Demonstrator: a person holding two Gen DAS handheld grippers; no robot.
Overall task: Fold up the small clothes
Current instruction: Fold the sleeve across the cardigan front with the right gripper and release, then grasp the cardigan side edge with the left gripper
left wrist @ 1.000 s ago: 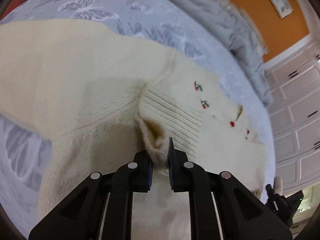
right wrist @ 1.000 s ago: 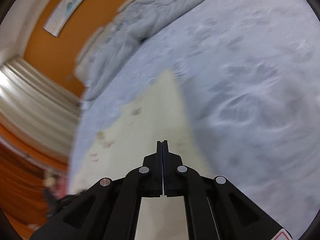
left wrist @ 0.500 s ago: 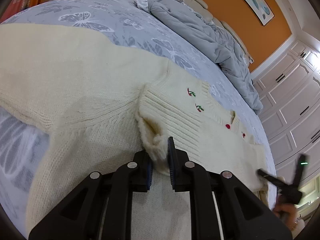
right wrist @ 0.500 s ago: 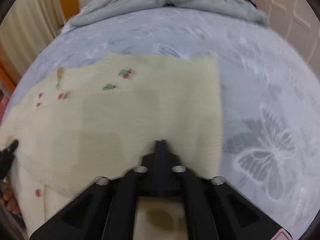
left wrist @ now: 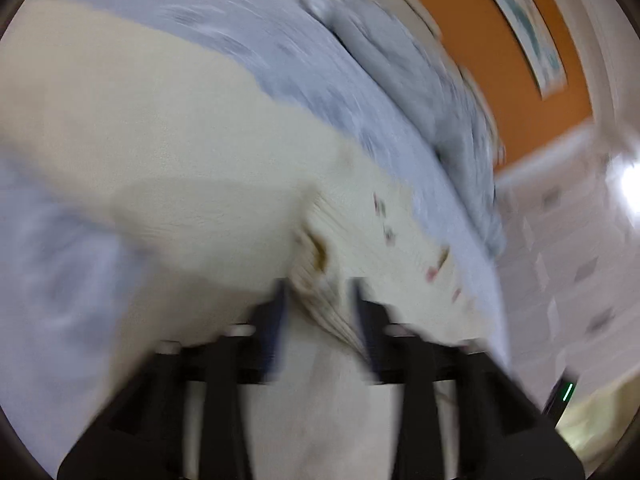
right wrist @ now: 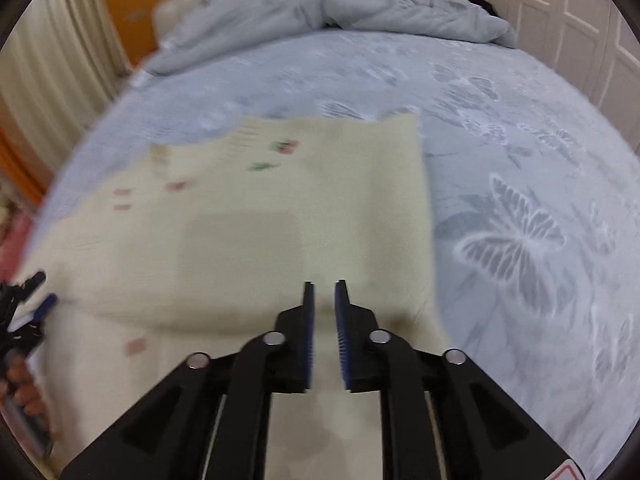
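The cream knit cardigan (right wrist: 280, 240) lies spread on the bed (right wrist: 520, 160), soft, light and floppy. Left gripper (left wrist: 320, 292) is opening, a ribbed fold loose between its fingers. Right gripper (right wrist: 324, 292) is opening on nothing. Pinching hem corners probably grips best.

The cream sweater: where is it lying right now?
The cream sweater lies spread on the blue butterfly bedspread, below the grey duvet in the right wrist view, directly ahead of the right gripper.
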